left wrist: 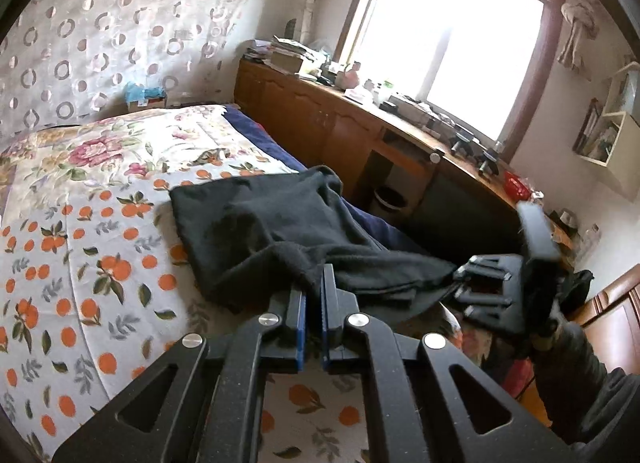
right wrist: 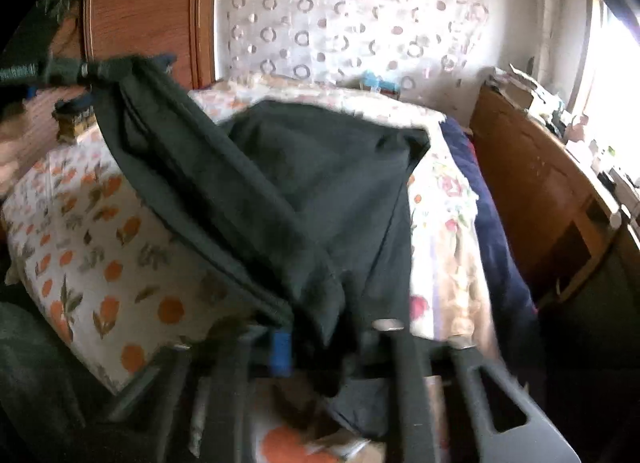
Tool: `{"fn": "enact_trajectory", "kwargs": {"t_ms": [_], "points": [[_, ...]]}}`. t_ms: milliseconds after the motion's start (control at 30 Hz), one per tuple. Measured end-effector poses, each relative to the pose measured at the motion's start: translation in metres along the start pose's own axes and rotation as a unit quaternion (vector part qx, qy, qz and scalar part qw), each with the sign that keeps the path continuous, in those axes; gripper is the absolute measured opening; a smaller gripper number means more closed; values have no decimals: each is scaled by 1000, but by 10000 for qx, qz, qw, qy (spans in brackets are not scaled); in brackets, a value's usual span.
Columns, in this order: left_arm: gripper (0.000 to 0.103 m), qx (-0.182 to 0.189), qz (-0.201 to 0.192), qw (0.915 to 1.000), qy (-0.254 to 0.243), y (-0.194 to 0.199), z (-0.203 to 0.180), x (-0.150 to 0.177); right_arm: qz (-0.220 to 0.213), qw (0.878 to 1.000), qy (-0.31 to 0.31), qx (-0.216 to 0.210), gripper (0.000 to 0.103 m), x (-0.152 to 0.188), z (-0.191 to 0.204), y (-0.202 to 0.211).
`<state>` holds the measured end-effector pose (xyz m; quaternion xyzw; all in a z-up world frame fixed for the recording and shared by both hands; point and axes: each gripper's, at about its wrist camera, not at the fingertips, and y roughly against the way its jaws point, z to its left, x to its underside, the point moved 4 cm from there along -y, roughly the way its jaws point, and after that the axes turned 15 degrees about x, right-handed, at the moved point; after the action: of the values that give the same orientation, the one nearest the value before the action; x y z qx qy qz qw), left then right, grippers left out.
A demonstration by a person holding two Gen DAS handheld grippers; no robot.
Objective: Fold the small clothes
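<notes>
A small black garment lies partly on the bed with the orange-print sheet. My left gripper is shut on its near edge. My right gripper shows at the right of the left wrist view, shut on the garment's other end. In the blurred right wrist view the garment hangs stretched and lifted between my right gripper, shut on the cloth, and my left gripper at the upper left.
A wooden cabinet with clutter on top runs along the bed's right side under the window. A waste bin stands below it. A patterned curtain hangs behind the bed. A wooden wardrobe stands at the left.
</notes>
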<state>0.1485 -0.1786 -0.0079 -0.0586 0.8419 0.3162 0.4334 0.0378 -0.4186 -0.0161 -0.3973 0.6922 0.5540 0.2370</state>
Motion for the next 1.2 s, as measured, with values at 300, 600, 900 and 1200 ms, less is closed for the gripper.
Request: {"fn": "enact_trajectory", "kwargs": {"t_ms": [300, 600, 900, 1200], "points": [[6, -580, -77, 9980, 240, -17, 64, -56, -719, 9970, 299, 3, 8, -112, -20, -31], [10, -598, 371, 9949, 727, -65, 133, -76, 29, 9983, 401, -420, 8, -155, -24, -150], [49, -601, 374, 9950, 701, -64, 147, -77, 301, 9980, -40, -554, 43, -192, -42, -186], [49, -716, 697, 9916, 815, -79, 161, -63, 168, 9979, -437, 441, 50, -207, -57, -189]]}}
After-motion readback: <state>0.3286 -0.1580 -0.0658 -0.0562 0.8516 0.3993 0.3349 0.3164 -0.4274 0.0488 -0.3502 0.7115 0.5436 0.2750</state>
